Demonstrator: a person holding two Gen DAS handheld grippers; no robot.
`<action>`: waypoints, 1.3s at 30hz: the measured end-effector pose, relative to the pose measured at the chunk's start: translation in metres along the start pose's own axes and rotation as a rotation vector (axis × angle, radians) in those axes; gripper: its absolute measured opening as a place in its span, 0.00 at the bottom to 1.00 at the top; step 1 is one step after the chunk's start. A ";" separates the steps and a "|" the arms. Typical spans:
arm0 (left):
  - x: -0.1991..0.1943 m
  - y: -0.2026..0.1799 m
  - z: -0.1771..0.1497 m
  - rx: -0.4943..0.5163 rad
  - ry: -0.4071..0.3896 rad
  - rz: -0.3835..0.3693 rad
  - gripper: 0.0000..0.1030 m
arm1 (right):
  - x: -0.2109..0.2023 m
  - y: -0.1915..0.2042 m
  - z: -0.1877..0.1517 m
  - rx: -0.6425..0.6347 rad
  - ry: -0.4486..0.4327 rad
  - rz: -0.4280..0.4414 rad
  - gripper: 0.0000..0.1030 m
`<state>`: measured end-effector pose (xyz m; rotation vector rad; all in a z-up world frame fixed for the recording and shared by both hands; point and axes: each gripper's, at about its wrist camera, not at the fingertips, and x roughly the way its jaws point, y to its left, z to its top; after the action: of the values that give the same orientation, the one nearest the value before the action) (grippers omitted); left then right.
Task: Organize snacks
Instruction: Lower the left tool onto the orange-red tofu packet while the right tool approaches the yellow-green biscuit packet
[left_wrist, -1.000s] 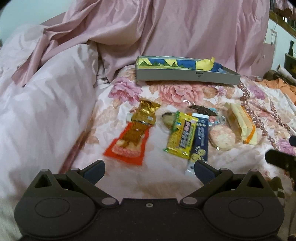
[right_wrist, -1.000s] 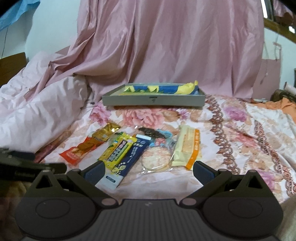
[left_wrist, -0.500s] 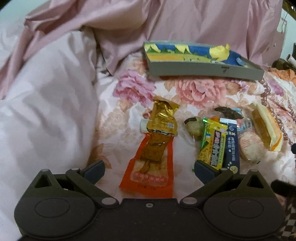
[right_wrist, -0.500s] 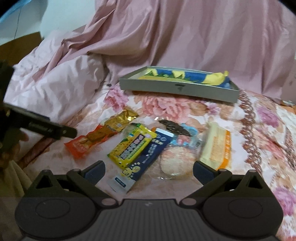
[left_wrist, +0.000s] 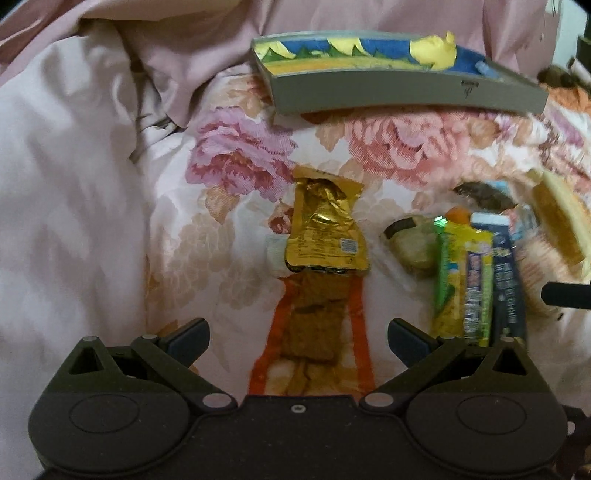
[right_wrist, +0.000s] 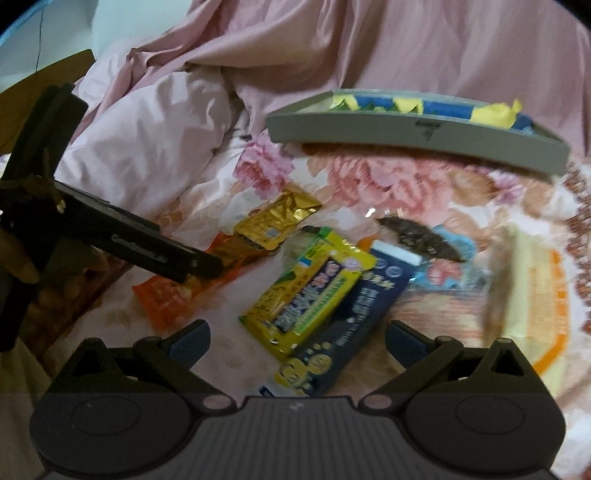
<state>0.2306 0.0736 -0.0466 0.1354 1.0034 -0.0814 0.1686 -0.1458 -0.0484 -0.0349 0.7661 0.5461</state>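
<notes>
Several snack packets lie on a floral bedsheet. My left gripper (left_wrist: 297, 334) is open, low over the orange packet (left_wrist: 314, 343), with the gold packet (left_wrist: 327, 229) just beyond it. My right gripper (right_wrist: 297, 336) is open over the yellow-green packet (right_wrist: 306, 295) and the dark blue packet (right_wrist: 354, 325). The pale yellow wafer pack (right_wrist: 532, 295) lies at the right. A grey tray (left_wrist: 406, 96) with a blue and yellow lining sits behind the snacks; it also shows in the right wrist view (right_wrist: 417, 136). The left gripper shows in the right wrist view (right_wrist: 201, 264) over the orange packet (right_wrist: 166, 295).
A pink quilt (left_wrist: 74, 184) is heaped to the left and a pink curtain (right_wrist: 406, 44) hangs behind the tray. A round cracker pack (right_wrist: 443, 295) and a dark small packet (right_wrist: 413, 232) lie among the snacks. The right gripper's finger (left_wrist: 565, 293) shows at the left wrist view's right edge.
Both grippers have moved forward and down toward the snacks. The left one has come over the orange packet, the right one over the yellow-green and blue packets. Both stay open.
</notes>
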 end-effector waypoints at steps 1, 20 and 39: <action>0.005 0.001 0.002 0.007 0.011 0.004 0.99 | 0.004 0.000 0.001 0.003 0.003 0.008 1.00; 0.039 0.014 0.009 -0.014 0.092 -0.102 0.86 | 0.063 0.008 0.015 0.054 0.022 0.035 0.85; 0.038 0.012 0.006 0.009 0.041 -0.121 0.70 | 0.066 0.023 0.015 -0.006 0.021 -0.050 0.62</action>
<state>0.2580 0.0841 -0.0747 0.0847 1.0522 -0.1941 0.2067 -0.0927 -0.0776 -0.0653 0.7820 0.5015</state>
